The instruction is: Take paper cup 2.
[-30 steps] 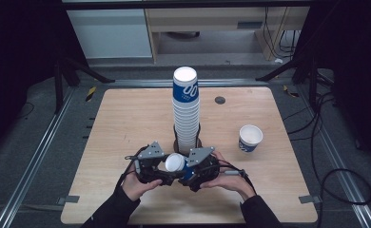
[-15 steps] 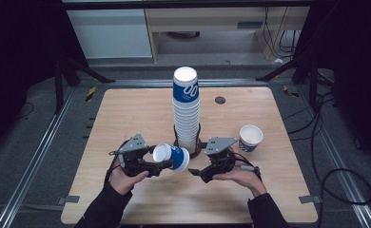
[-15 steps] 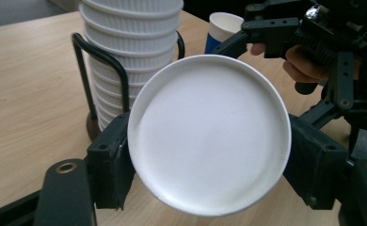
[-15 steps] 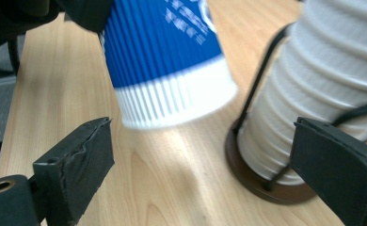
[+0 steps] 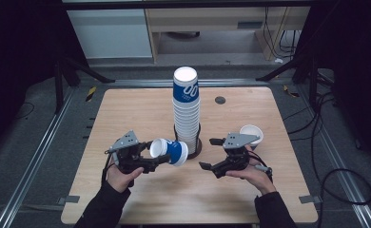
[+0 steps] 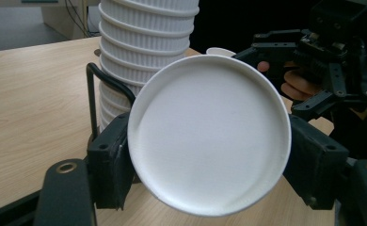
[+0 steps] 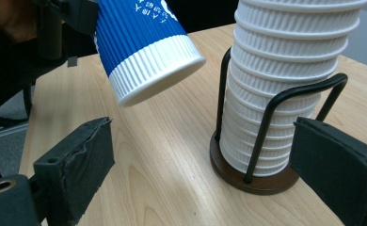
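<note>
A blue ribbed paper cup (image 5: 173, 151) lies on its side in the air, with my left gripper (image 5: 152, 154) shut on its narrow end. In the left gripper view its white base (image 6: 210, 132) faces me between the pads of the left gripper (image 6: 212, 162). A tall stack of upturned cups (image 5: 186, 107) stands in a black wire holder (image 5: 196, 142) at mid-table. My right gripper (image 5: 210, 154) is to the right of the stack. Its jaws have just been opening and nothing is between them. In the right gripper view, the cup (image 7: 144, 52) hangs to the upper left of the right gripper (image 7: 207, 160), and the stack (image 7: 280, 80) is beyond it.
A single white cup (image 5: 251, 133) stands upright just behind the right hand. A small dark disc (image 5: 220, 100) lies on the wooden table (image 5: 126, 109) behind the stack. Metal rails run along both sides of the table.
The two grippers were close together at the cup in front of the stack. They have drawn apart: the left went left with the cup, and the right went right with open jaws.
</note>
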The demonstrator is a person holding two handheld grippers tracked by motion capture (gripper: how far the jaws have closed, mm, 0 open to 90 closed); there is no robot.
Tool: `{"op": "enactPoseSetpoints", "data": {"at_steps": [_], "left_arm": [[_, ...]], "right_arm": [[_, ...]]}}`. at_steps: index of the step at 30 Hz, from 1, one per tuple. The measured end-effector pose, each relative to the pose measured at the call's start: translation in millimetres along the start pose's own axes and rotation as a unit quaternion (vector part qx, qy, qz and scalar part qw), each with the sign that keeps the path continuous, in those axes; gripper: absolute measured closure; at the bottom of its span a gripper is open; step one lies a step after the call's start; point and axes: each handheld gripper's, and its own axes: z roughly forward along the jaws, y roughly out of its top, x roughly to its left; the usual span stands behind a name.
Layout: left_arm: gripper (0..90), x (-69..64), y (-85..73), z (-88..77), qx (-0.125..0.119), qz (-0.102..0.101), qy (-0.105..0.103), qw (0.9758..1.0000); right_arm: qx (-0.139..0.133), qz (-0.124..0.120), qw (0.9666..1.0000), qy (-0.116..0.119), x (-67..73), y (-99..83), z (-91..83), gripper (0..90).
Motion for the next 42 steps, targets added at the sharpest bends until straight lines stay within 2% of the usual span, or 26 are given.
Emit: {"op": "enactPoseSetpoints", "data": {"at_steps": [13,23,30,34,42], "left_arm": [[26.5,-5.0,-1.2,13.7,-0.011,-0.001,-0.036,0.9993],[26.5,-9.1,1.1,20.1,-0.024,0.007,-0.054,0.9982],[26.5,-14.7,2.3,22.8,-0.030,0.007,-0.081,0.9962],[26.6,-19.4,3.4,23.0,-0.033,0.017,-0.092,0.9951],[26.6,-27.1,2.2,28.1,-0.022,0.027,-0.110,0.9933]], "right_arm": [[-0.021,0.016,0.9980,0.057,2.8,-3.9,8.1,6.2],[-0.024,0.016,0.9965,0.078,5.4,-3.6,13.3,5.8],[-0.034,0.015,0.9947,0.096,8.6,-1.6,15.6,5.7],[-0.035,0.015,0.9943,0.100,9.0,-1.5,16.3,5.7],[-0.033,0.011,0.9917,0.124,12.7,-1.9,22.2,5.8]]}}
